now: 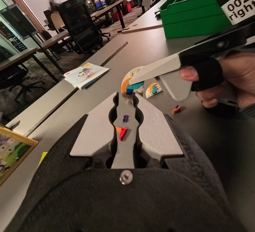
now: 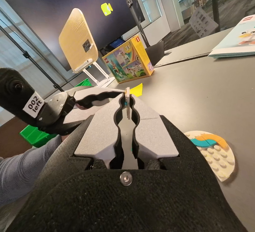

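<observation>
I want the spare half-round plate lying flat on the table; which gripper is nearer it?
Right. The right gripper is just beside the flat half-round plate; the left gripper is farther off.

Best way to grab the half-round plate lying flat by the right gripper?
Probably from above, pinching the raised teal-orange tiles: the plate lies flat, and its thin rim leaves little to catch from the side.

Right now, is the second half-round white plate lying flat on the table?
Yes: the second half-round white plate lies flat, studs up, on the grey table, clear of both tongs.
</observation>
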The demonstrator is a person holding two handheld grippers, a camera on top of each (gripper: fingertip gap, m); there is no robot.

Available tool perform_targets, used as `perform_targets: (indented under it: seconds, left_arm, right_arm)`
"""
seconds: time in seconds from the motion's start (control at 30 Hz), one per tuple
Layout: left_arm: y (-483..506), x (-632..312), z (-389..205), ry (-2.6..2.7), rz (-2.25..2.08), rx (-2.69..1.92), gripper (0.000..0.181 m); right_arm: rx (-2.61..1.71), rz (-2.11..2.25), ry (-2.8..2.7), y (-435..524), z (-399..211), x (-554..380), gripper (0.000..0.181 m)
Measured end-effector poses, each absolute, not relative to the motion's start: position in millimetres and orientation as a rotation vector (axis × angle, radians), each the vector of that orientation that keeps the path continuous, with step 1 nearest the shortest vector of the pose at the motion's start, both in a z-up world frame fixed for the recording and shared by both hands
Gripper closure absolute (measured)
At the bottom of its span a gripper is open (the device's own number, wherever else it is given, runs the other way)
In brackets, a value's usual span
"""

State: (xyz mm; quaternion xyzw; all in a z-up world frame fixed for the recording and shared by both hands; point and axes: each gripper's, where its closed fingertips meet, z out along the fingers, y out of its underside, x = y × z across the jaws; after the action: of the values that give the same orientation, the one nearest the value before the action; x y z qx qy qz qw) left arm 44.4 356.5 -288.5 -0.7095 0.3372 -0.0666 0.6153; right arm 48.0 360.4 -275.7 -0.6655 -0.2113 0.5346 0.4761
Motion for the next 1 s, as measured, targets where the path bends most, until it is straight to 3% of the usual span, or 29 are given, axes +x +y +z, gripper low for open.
perform_targets:
  seconds: [0.5,0.57,0.67,0.87,0.9,0.93,1.0]
  left_arm:
    - [351.9,42.8,-283.5,0.759,-0.226,-1.668,0.171]
    - [349.1,43.3,-277.6,0.765,-0.197,-1.624,0.181]
    - [338.6,38.4,-254.4,0.750,-0.231,-1.529,0.181]
    - [349.1,54.4,-300.3,0.765,-0.458,-1.689,0.181]
    - [350.7,54.9,-299.3,0.723,-0.507,-1.699,0.150]
    - [352.8,53.7,-296.6,0.666,-0.562,-1.705,0.141]
    - [345.3,59.8,-283.8,0.631,-0.778,-1.644,0.142]
  right_arm:
    - [-1.630,1.148,-0.612,359.1,-279.0,44.5,0.178]
    - [-1.679,1.036,-0.524,375.0,-286.8,57.5,0.178]
    - [-1.649,1.083,-0.380,391.3,-280.6,90.0,0.179]
    - [-1.574,1.306,-0.544,369.4,-270.6,68.6,0.179]
    - [-1.550,1.326,-0.568,365.6,-267.7,65.9,0.178]
    - [-1.519,1.367,-0.594,360.3,-263.1,63.0,0.178]
    - [-1.464,1.500,-0.621,349.0,-254.0,58.2,0.178]
